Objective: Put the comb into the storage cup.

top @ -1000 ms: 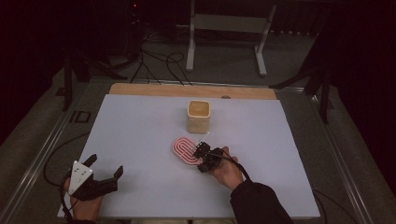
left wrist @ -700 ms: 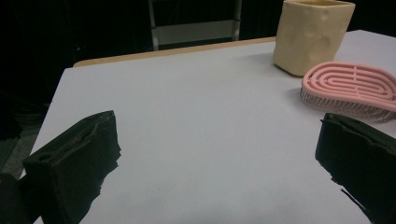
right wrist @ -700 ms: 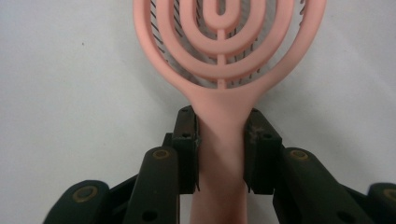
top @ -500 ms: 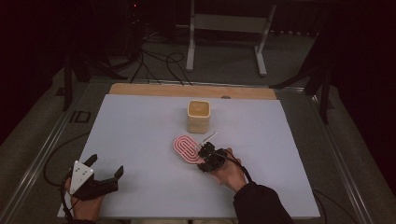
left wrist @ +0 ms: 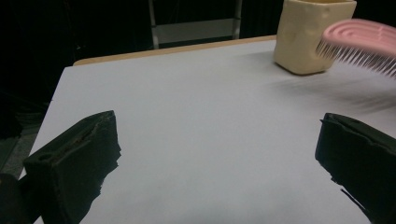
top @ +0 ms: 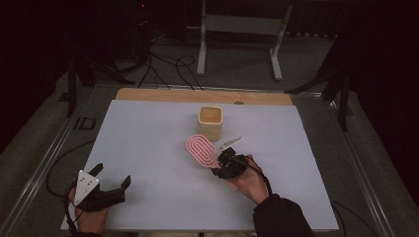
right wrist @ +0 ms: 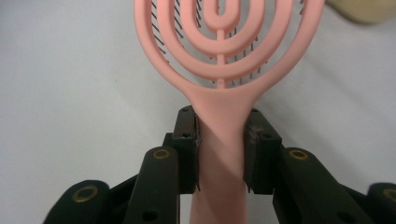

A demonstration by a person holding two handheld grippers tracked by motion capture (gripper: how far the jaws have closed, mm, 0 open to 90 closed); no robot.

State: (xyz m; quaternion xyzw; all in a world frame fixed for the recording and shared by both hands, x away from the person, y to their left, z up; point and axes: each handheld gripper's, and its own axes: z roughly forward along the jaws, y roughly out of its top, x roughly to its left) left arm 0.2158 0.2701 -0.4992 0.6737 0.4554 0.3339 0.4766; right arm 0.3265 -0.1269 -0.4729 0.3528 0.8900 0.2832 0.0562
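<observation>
brush (right wrist: 223, 56) lifted slightly, handle clamped between right gripper (right wrist: 221, 154) jaws.

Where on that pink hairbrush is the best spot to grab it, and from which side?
Grip the pink hairbrush by its solid handle, just below the vented oval head, coming from the handle end. The right claw is clamped there, one jaw on each handle edge, clear of the bristles.

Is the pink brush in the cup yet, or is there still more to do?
Not yet. Done: the right gripper has its jaws shut on the handle of the pink brush, which the left gripper view shows lifted off the table. In hand: holding it beside the yellow cup. Probably left: putting it in. The left gripper waits open.
</observation>
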